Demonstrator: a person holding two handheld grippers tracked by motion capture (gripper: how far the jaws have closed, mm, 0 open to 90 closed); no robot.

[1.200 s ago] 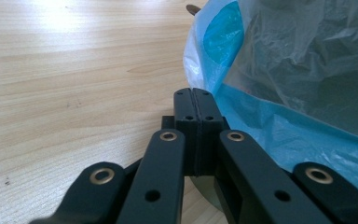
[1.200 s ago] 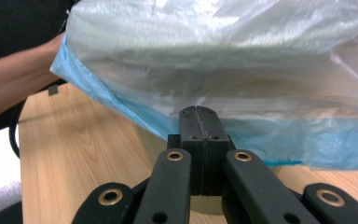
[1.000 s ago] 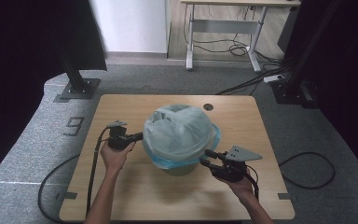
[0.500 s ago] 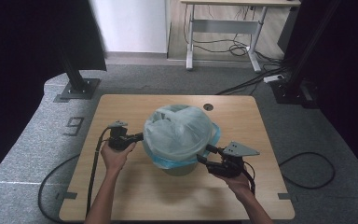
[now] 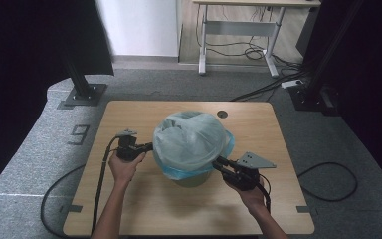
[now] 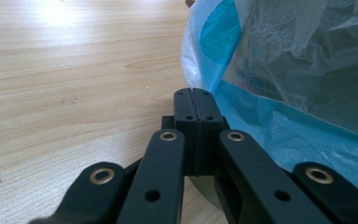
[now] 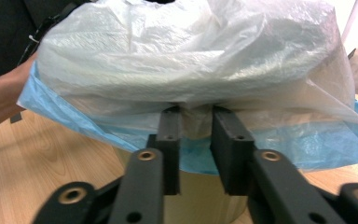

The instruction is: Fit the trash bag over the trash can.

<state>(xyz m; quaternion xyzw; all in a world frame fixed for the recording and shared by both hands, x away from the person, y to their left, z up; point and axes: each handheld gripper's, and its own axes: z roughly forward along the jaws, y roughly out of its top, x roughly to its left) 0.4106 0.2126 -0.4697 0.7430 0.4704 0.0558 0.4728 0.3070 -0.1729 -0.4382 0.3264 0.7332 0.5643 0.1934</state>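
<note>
Translucent white bag (image 5: pixel 191 137) with a blue hem balloons over the bin (image 5: pixel 194 178) mid-worktop (image 5: pixel 144 209). Left gripper (image 5: pixel 149 146) fingers are pressed together beside it; right gripper (image 5: pixel 218 162) fingers, just closing, straddle the hem, apart.

The high view looks forward and down over the table (image 5: pixel 144 214); each gripper view looks along its own jaws, close against the bag (image 5: pixel 191 142), which all three share

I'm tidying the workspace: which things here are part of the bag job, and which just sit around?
In the job:
bin
plastic bag
left claw
right claw

Just around:
table
far desk
floor cables
</note>
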